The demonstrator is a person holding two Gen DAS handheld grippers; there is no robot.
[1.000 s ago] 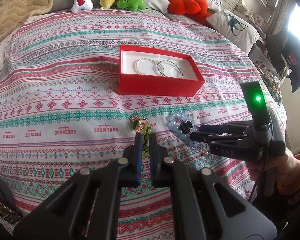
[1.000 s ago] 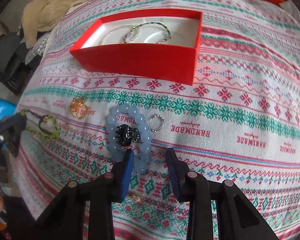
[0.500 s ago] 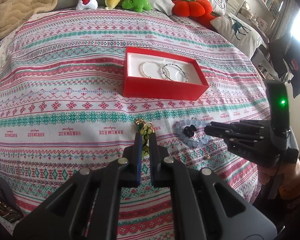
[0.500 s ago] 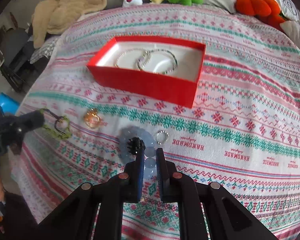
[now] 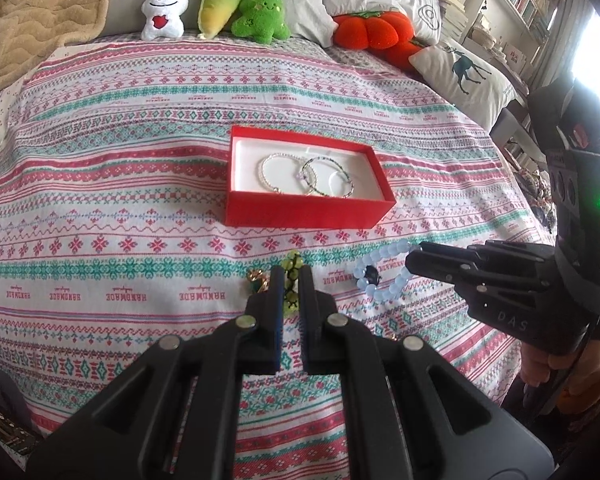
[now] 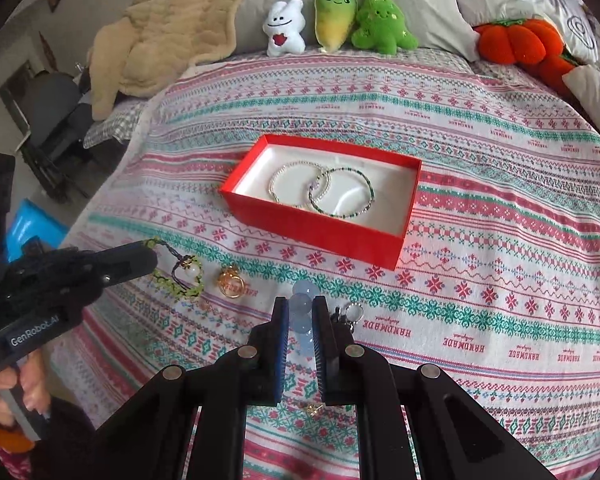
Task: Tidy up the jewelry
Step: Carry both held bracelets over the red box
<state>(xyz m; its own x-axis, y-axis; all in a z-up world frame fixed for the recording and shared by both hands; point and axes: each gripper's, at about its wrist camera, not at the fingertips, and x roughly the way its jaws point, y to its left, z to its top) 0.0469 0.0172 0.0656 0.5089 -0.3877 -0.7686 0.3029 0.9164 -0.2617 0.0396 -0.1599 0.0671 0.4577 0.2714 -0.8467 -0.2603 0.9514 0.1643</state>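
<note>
Since a second ago the right claw (image 6: 301, 322) has just closed on the blue bead bracelet (image 5: 384, 270) and risen. Left claw (image 5: 289, 286) pinches the green cord bracelet (image 6: 178, 276). Beads: light, slippery, floppy; red box (image 6: 320, 228) beyond.

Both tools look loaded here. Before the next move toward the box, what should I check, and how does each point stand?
1. Right tool grips the blue bead bracelet: ok; its jaws have just been closing, with beads between them.
2. Left tool is shut on the green cord bracelet: ok.
3. Red box has bare floor left: ok; the two bracelets inside leave one end free.
4. Black clip is free of the blue loop: cannot tell; it sits inside the loop.
5. Way to the box is clear: ok; only bedspread lies between.
</note>
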